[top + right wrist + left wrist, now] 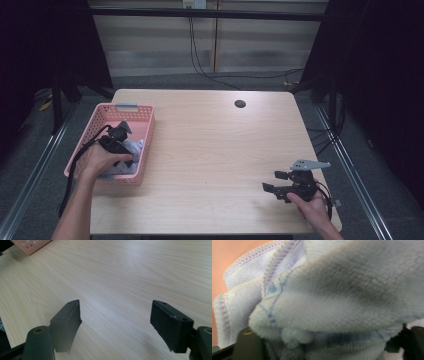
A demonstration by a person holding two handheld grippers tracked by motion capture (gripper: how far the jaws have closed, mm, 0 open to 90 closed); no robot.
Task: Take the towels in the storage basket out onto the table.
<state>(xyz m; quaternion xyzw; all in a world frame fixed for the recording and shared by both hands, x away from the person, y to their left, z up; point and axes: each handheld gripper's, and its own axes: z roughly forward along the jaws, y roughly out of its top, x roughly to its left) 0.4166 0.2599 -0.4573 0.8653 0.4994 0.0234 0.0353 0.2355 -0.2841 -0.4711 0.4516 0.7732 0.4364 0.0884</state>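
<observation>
Left gripper [121,131] sits in the pink basket [146,150], cloth [332,302] bunched between its jaws, clamp unconfirmed; I risk snagging one fold; right gripper [116,322] released.

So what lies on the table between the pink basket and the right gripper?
Nothing: in the high view, bare wooden table runs from the pink basket to the right gripper.
</observation>
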